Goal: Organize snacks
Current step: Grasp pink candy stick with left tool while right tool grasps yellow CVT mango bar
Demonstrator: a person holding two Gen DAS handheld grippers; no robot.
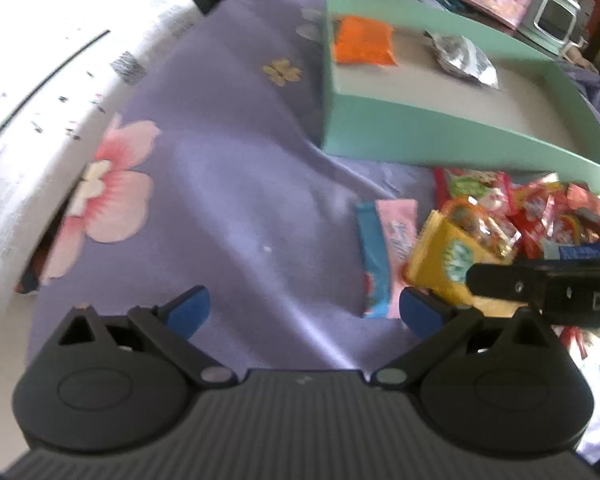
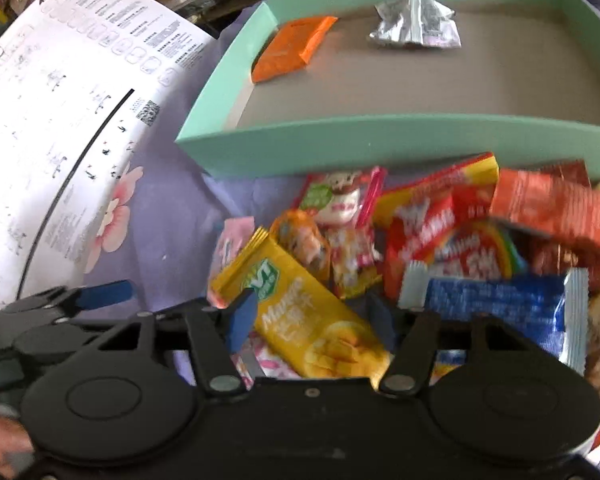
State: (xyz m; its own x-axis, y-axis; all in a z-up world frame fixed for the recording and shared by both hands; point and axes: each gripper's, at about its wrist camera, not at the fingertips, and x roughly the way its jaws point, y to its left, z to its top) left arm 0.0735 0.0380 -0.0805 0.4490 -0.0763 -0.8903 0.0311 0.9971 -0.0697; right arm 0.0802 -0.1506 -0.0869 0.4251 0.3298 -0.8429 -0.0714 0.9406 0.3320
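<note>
Right gripper (image 2: pixel 312 320): jaws half spread astride the yellow mango packet (image 2: pixel 300 312), left pad at its edge, contact not confirmed; left gripper (image 1: pixel 304 310): jaws spread wide over bare purple cloth (image 1: pixel 220 168), nothing between. Risk: skewed bite on one edge, hence slip or twist of packet, or snag on the blue packet (image 2: pixel 496 304) and pile just beside. Right view only: print on packet, white instruction sheet (image 2: pixel 60 120); left view only: blue and pink sticks (image 1: pixel 384 256); both: green tray (image 2: pixel 380 140) beyond the pile, holding the orange packet (image 2: pixel 292 48) and foil packet (image 2: pixel 416 24).
</note>
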